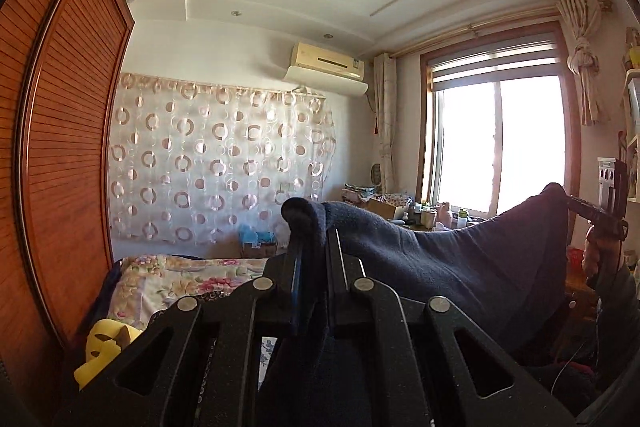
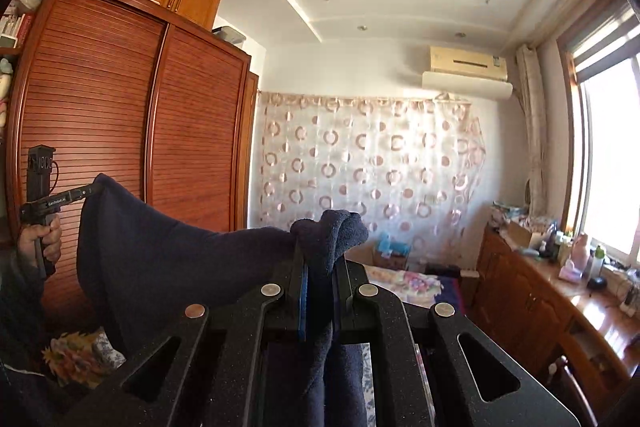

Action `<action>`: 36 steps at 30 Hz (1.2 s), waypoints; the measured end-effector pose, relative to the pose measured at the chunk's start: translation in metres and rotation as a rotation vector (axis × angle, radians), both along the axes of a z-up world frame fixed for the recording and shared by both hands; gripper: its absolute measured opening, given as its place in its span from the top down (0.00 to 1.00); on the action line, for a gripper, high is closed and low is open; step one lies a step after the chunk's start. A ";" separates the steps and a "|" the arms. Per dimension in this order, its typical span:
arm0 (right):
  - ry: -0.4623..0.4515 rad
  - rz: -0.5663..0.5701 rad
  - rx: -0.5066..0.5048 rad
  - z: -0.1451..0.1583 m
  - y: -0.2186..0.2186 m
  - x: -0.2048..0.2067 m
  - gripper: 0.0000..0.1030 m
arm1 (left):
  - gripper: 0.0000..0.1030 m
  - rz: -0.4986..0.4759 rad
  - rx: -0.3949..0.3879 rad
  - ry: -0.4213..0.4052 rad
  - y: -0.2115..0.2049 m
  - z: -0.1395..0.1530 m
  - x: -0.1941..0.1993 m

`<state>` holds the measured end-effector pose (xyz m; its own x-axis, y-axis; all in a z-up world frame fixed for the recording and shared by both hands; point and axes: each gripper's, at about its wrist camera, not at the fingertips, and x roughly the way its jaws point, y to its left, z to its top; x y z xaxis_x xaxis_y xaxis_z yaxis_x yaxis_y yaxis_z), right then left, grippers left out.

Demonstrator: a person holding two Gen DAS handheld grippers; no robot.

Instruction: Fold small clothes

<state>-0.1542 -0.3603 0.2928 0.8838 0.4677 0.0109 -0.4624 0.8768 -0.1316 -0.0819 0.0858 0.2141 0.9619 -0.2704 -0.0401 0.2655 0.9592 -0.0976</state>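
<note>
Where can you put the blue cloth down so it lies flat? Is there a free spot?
The flowery bedspread looks mostly bare between the wooden wardrobe and the boxes under the circle curtain; its near part is hidden. A yellow plush toy sits at its near corner. The counter under the window is crowded with bottles. Both grippers hold the dark blue cloth up.

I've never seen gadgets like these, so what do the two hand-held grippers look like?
Each gripper is matte black with a grainy finish: angular linkage arms with cut-out slots, joined by round silver pins, and a blue strip along one finger. Seen from the side, the left gripper has a pistol-style handle, small white lettering, a boxy black block on top and a thin black cable. The right gripper looks alike.
</note>
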 end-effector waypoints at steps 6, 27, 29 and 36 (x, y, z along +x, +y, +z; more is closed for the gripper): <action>0.004 -0.006 -0.001 -0.039 0.008 0.002 0.92 | 0.90 0.020 0.007 0.007 0.003 -0.007 0.012; 0.560 -0.325 -0.094 -0.184 0.085 0.324 0.56 | 0.26 0.104 0.138 0.456 -0.008 -0.175 0.257; 0.574 -0.310 -0.104 -0.191 0.087 0.320 0.55 | 0.26 0.097 0.137 0.468 -0.013 -0.177 0.248; 0.642 -0.232 -0.056 -0.214 0.052 0.300 0.34 | 0.26 0.063 0.119 0.516 -0.022 -0.197 0.214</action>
<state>0.1456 -0.3085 0.0789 0.7843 0.2501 -0.5677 -0.2651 0.9625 0.0579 0.1319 0.0638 0.0169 0.8234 -0.1775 -0.5390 0.1533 0.9841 -0.0898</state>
